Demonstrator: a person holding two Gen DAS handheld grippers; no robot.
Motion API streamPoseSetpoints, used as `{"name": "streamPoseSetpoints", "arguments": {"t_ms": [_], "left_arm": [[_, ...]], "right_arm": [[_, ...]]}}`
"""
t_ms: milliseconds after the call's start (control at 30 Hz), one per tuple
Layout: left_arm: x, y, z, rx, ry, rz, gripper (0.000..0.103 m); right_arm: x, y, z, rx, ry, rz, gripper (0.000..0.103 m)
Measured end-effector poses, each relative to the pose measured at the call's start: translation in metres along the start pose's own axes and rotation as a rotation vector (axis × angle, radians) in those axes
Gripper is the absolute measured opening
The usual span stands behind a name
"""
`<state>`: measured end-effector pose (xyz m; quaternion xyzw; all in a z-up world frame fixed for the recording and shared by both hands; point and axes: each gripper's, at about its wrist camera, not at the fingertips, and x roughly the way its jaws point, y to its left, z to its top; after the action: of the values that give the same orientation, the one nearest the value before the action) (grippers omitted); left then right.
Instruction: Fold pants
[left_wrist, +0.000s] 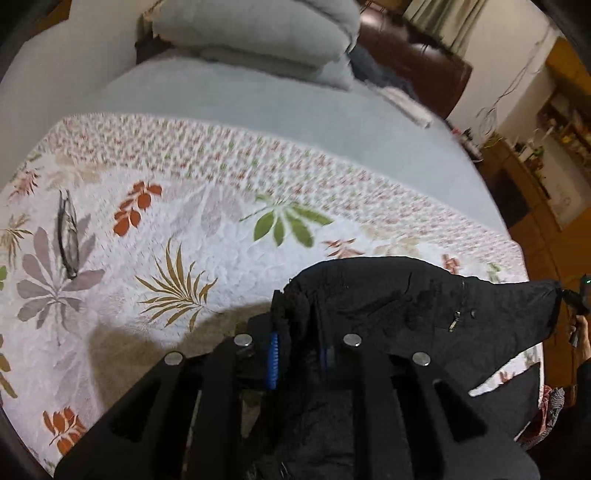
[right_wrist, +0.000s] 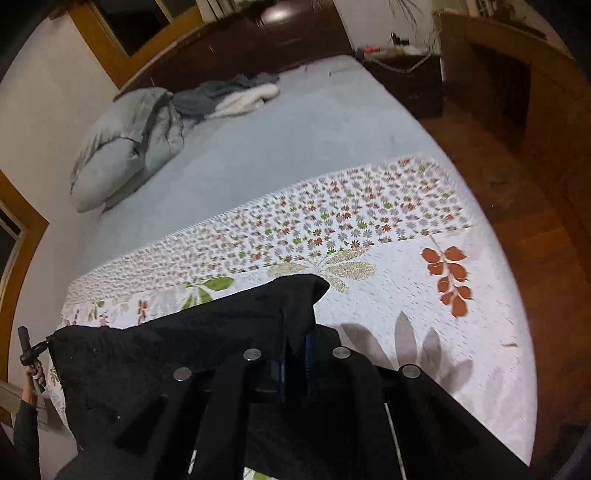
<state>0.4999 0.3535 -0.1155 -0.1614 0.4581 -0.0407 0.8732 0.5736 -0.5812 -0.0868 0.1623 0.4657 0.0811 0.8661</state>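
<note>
Both tools, the left tool (left_wrist: 295, 354) and right tool (right_wrist: 295, 365), are clamped on the black pants (left_wrist: 388, 295), stretched above the bed (right_wrist: 295, 147); next, lay them flat for folding.

My left matte black two-finger gripper (left_wrist: 299, 354) has chunky plastic arms with cut-out slots, four round silver pins (left_wrist: 243, 339) and ridged blue pads (left_wrist: 272, 360). My right black gripper (right_wrist: 295, 363) looks the same, its pads perhaps darker blue. A dark long sleeve (right_wrist: 26, 435) covers my forearm.
</note>
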Motion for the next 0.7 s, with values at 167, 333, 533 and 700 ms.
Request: {"name": "streamPoseSetpoints", "arguments": {"t_ms": [167, 333, 533, 700], "left_arm": [[-0.048, -0.010, -0.021, 0.007, -0.074, -0.050, 0.014], [-0.091, -0.010, -0.060, 0.001, -0.128, -0.094, 0.014], [-0.119, 0.008, -0.113, -0.057, -0.164, -0.138, 0.014], [-0.127, 0.030, -0.158, -0.119, -0.162, -0.164, 0.014]], "right_arm": [[-0.053, 0.004, -0.035, -0.007, -0.066, 0.004, 0.007], [-0.103, -0.001, -0.092, -0.012, -0.160, 0.034, 0.007], [-0.147, -0.009, -0.166, 0.006, -0.231, 0.045, 0.007], [-0.171, -0.004, -0.215, -0.012, -0.292, 0.030, 0.007]]}}
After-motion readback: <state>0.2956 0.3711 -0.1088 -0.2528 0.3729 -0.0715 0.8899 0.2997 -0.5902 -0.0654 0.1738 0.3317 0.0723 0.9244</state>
